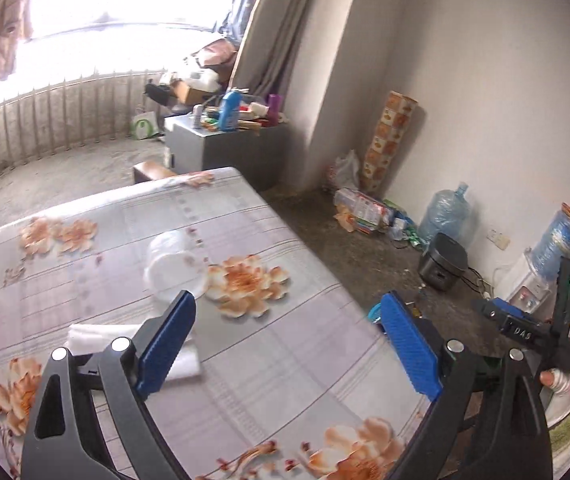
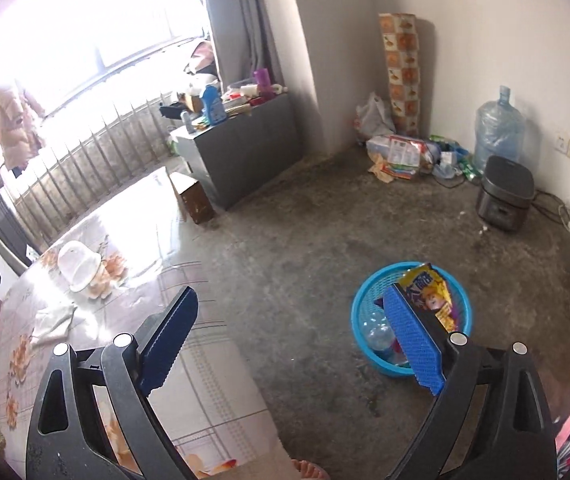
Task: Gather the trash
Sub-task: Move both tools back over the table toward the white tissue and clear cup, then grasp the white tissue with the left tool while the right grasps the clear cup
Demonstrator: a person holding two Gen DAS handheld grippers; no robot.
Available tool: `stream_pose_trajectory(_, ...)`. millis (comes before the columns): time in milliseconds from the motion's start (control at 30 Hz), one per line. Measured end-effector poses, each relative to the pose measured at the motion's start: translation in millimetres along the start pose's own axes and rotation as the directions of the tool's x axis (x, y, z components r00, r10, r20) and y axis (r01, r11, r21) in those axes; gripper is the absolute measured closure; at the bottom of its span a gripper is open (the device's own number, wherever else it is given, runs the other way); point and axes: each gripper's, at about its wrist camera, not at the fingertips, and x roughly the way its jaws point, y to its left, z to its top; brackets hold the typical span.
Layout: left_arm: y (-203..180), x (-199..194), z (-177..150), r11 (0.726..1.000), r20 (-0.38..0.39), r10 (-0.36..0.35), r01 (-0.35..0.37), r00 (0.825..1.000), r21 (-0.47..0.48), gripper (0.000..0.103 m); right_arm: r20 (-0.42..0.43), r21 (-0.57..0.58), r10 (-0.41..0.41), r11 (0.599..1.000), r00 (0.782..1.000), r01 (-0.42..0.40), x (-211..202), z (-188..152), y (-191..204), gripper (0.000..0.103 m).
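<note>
- Left gripper (image 1: pixel 289 344) above the table (image 1: pixel 285 360), jaws spread wide, pinching nothing.
- Only from the left wrist: close look at the flowered tablecloth, with a clear cup (image 1: pixel 175 266) on its side just beyond the left finger (image 1: pixel 165 344).
- Also there: a folded white tissue (image 1: pixel 183 360) flat on the cloth, partly hidden behind that finger, near the cup but not touching.
- At the right edge of the same view: the right gripper (image 1: pixel 525 322) seen side-on beyond the table edge, plus a water dispenser (image 1: pixel 533 280) by the wall.
- Basket barely visible from the left: just a blue sliver (image 1: pixel 373 314) behind the right finger.
- Right gripper (image 2: pixel 297 344) out over the bare floor (image 2: pixel 285 260) past the table edge, jaws spread wide, holding nothing.
- Only from the right wrist: blue basket (image 2: pixel 359 308) on the floor, well apart from the table (image 2: pixel 213 380).
- Inside the basket: a yellow snack wrapper (image 2: pixel 429 292) upright against the far side, a clear bottle (image 2: pixel 379 334) lying low at the left; other contents hidden behind the right finger.
- From the right wrist, cup (image 2: pixel 77 266) and tissue (image 2: pixel 51 320) small and far left on the table, both outside the basket.
- In both views: water jug (image 2: pixel 499 132) and black cooker (image 2: pixel 505 194) along the wall, bags (image 2: pixel 399 154) heaped in the corner.
</note>
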Motion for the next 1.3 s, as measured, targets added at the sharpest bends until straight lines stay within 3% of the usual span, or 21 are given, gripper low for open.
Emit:
stream_pose_trajectory(167, 52, -22, -25, 0.989, -0.004, 0.131, -0.131, 0.991, -0.069, 0.012, -0.036, -0.073, 0.106, 0.991, 0.994, -0.109, 18, 11, 50, 0.013)
stream_pose_trajectory(267, 74, -28, -33, 0.980, -0.008, 0.171, -0.171, 0.985, -0.099, 0.012, -0.061, -0.108, 0.181, 0.976, 0.982, -0.186, 27, 16, 83, 0.013)
stream_pose_trajectory(400, 96, -26, -40, 0.977, -0.022, 0.165, -0.166, 0.986, -0.135, 0.012, -0.112, -0.130, 0.263, 0.952, 0.958, -0.276, 43, 24, 122, 0.013)
stream_pose_trajectory(567, 122, -7, -46, 0.958, -0.098, 0.179, -0.196, 0.979, -0.208, 0.012, -0.183, -0.142, 0.342, 0.919, 0.922, -0.369, 67, 31, 170, 0.013)
stream_pose_trajectory(700, 137, 12, -50, 0.949, -0.138, 0.197, -0.224, 0.971, -0.221, 0.021, -0.232, -0.157, 0.380, 0.894, 0.895, -0.420, 91, 35, 211, 0.013)
stream_pose_trajectory(767, 143, 22, -53, 0.949, -0.163, 0.199, -0.231, 0.966, -0.215, 0.030, -0.256, -0.161, 0.399, 0.880, 0.880, -0.446, 105, 37, 229, 0.013)
stream_pose_trajectory(900, 152, 32, -56, 0.947, -0.180, 0.173, -0.214, 0.968, -0.241, 0.043, -0.299, -0.198, 0.407, 0.859, 0.863, -0.473, 133, 38, 254, 0.013)
stream_pose_trajectory(1033, 160, 36, -52, 0.943, -0.174, 0.158, -0.201, 0.972, -0.266, 0.051, -0.330, -0.266, 0.383, 0.839, 0.863, -0.475, 158, 34, 278, 0.014)
stream_pose_trajectory(1133, 165, 42, -46, 0.944, -0.159, 0.148, -0.187, 0.976, -0.272, 0.056, -0.345, -0.300, 0.357, 0.834, 0.868, -0.463, 172, 29, 288, 0.023)
stream_pose_trajectory(1200, 168, 51, -45, 0.945, -0.171, 0.148, -0.191, 0.974, -0.266, 0.063, -0.368, -0.302, 0.338, 0.837, 0.866, -0.455, 178, 26, 289, 0.036)
stream_pose_trajectory(1300, 170, 61, -44, 0.946, -0.177, 0.140, -0.184, 0.974, -0.268, 0.070, -0.370, -0.300, 0.345, 0.834, 0.862, -0.463, 167, 24, 283, 0.037)
